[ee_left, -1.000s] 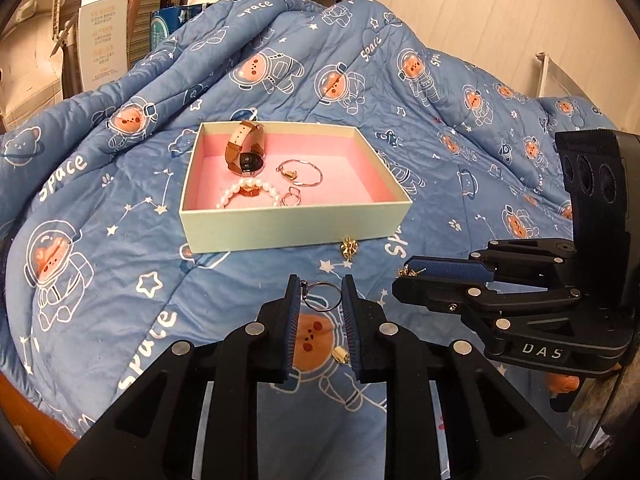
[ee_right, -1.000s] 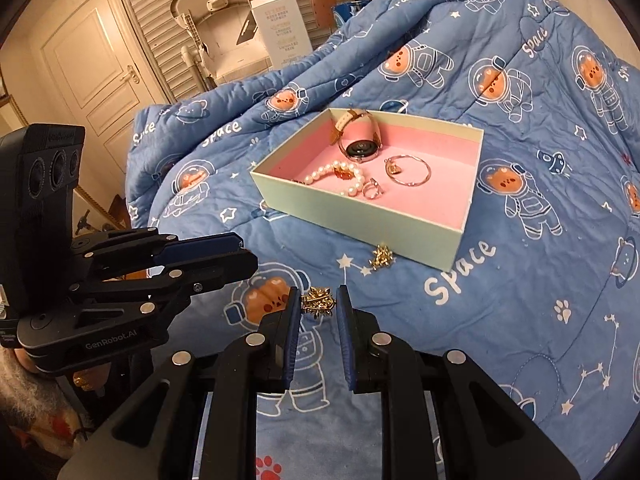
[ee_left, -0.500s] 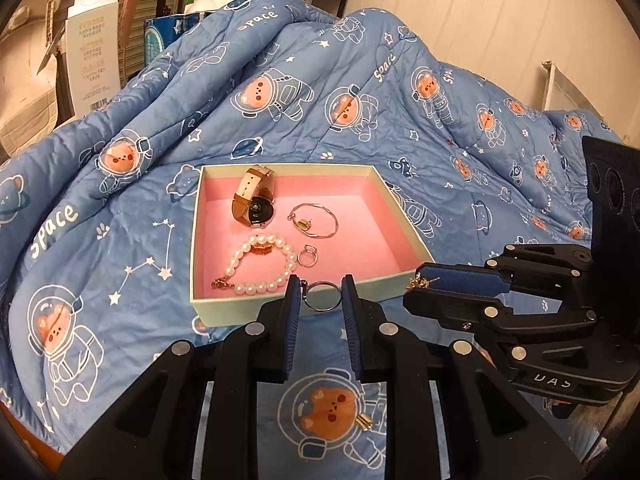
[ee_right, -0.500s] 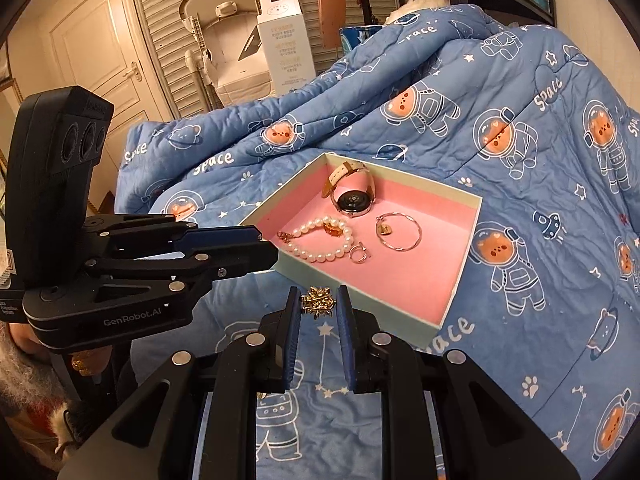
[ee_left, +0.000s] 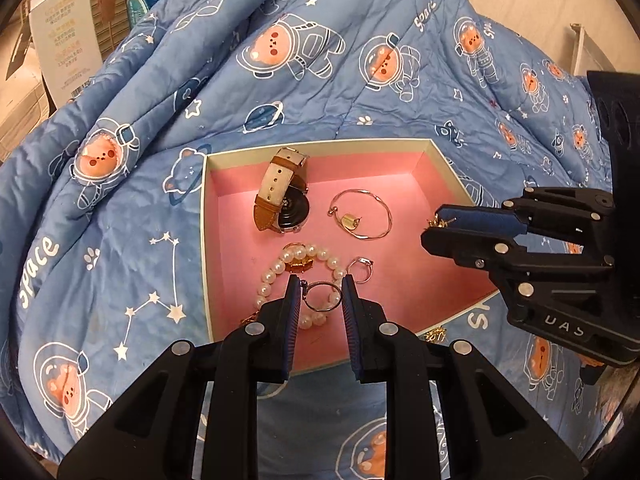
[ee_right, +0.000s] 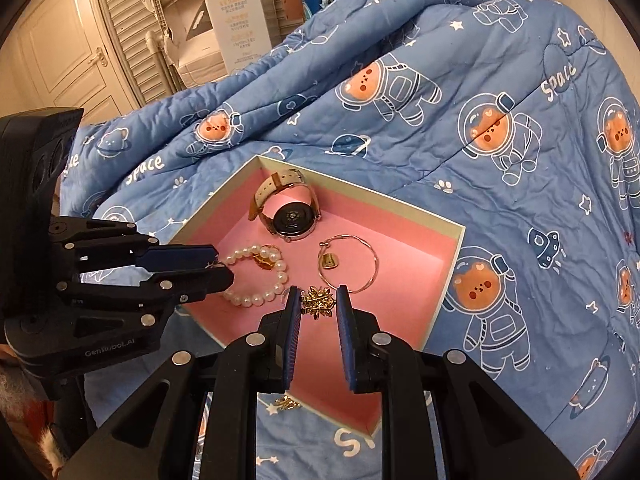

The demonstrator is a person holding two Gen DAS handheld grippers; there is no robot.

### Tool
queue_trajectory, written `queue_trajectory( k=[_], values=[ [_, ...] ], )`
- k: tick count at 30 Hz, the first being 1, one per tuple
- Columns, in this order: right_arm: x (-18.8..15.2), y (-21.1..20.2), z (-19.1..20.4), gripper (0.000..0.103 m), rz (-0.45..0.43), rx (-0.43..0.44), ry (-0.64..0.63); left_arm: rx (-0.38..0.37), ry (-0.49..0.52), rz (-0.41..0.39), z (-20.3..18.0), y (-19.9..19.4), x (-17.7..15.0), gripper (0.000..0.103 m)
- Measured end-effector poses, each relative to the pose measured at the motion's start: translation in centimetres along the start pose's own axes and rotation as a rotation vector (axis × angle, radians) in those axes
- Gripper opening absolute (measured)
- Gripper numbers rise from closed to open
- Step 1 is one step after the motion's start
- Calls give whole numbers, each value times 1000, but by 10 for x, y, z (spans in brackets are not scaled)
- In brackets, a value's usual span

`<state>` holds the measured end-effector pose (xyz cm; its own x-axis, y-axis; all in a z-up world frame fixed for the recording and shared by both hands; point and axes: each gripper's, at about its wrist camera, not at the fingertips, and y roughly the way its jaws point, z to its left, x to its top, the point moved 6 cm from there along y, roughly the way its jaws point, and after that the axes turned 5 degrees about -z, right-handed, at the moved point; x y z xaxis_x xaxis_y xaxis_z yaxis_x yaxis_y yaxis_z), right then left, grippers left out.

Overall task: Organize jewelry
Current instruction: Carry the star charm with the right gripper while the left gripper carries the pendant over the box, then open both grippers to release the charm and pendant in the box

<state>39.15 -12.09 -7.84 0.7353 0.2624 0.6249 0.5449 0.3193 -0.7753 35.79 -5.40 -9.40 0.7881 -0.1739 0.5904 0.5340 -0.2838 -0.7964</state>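
Note:
A pale green box [ee_left: 320, 145] with a pink floor lies on the blue quilt; it also shows in the right wrist view [ee_right: 448, 272]. Inside lie a watch [ee_left: 282, 198], a thin bangle [ee_left: 362, 218], a pearl bracelet [ee_left: 296, 264] and a small ring [ee_left: 360, 270]. My left gripper [ee_left: 320, 296] is shut on a silver ring [ee_left: 322, 298], held over the box's near part. My right gripper [ee_right: 317, 302] is shut on a gold leaf ornament [ee_right: 318, 302], also over the box. Each gripper shows in the other's view, the right one [ee_left: 440, 224] and the left one [ee_right: 218, 264].
A second gold ornament [ee_right: 286, 403] lies on the quilt [ee_left: 120, 240] just outside the box's near wall. A white carton [ee_right: 236, 12] and a shutter door stand beyond the bed. The quilt rises in folds behind the box.
Both grippers have moved forward from above the quilt to over the box, each still holding its piece. The box now fills more of both views.

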Motion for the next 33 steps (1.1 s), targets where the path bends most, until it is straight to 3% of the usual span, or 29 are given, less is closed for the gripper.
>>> queue_trajectory(
  k=[12, 29, 33],
  values=[
    [9, 45, -11, 18, 95, -50, -43, 23, 6, 77, 7, 25, -2, 22],
    [6, 69, -9, 18, 174, -95, -130, 58, 65, 74, 5, 28, -1, 22],
    [7, 70, -6, 28, 168, -92, -143, 61, 80, 65, 4, 24, -1, 22]
  ],
)
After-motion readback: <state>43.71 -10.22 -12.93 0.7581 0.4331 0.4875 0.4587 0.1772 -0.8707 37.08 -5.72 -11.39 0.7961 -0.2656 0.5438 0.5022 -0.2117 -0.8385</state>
